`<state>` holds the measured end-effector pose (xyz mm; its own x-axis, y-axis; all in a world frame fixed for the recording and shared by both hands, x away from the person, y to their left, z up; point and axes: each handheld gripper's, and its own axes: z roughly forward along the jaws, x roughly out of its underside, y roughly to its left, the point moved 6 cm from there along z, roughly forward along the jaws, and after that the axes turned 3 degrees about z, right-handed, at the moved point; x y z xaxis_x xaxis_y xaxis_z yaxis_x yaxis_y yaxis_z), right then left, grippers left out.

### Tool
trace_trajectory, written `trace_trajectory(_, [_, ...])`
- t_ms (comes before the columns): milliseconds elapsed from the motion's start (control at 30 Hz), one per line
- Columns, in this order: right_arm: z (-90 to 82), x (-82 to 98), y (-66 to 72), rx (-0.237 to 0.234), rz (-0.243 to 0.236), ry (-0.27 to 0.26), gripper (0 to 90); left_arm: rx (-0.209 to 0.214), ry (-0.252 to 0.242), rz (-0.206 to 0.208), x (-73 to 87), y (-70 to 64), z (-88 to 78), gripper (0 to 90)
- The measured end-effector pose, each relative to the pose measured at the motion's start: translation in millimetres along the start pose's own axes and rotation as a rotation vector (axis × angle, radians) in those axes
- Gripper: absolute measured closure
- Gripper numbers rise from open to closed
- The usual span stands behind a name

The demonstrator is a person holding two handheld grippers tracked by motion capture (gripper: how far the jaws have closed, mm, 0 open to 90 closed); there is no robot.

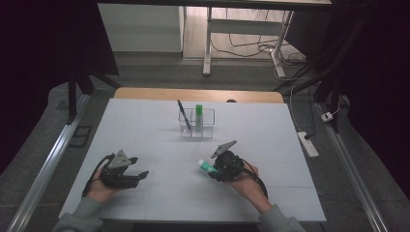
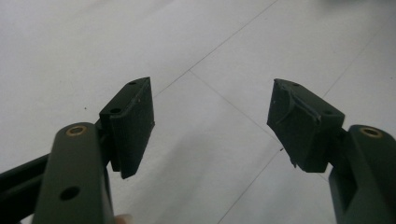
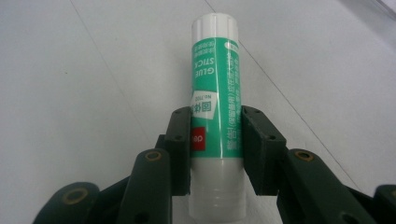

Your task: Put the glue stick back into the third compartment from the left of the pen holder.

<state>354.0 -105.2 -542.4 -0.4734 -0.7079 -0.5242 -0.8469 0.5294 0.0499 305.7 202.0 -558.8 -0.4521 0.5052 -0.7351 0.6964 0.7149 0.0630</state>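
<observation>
A green and white glue stick [image 3: 215, 107] lies between the jaws of my right gripper [image 3: 215, 149], and both pads press on its sides. In the high view that glue stick [image 1: 206, 166] pokes out to the left of the right gripper [image 1: 216, 169], low over the white table near its front middle. My left gripper [image 1: 141, 176] rests at the front left of the table with its jaws wide apart. Between the left gripper's [image 2: 212, 123] black pads [image 2: 133, 123] I see just bare tabletop.
A clear plastic organiser [image 1: 197, 123] stands at the table's middle back, holding a dark pen [image 1: 183, 115] and a second green glue stick [image 1: 198, 116]. The white table [image 1: 145, 130] ends at a wooden edge behind it. A power strip [image 1: 308, 143] lies on the floor to the right.
</observation>
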Motion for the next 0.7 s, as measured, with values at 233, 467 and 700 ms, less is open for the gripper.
trace_trajectory(233, [-5.2,0.7,-3.6,-0.029,-0.004,-0.010,64.6,-0.014,-0.007,0.049,-7.5,-9.1,0.1,31.1])
trace_trajectory(467, [-1.1,-0.4,2.4,-0.067,-0.024,-0.005,64.6,0.002,-0.012,0.111,-20.9,-26.0,2.6,31.0])
trace_trajectory(700, [0.9,-1.7,6.5,-0.086,-0.038,-0.006,64.6,0.009,0.007,0.169,-29.2,-38.0,10.2,30.0])
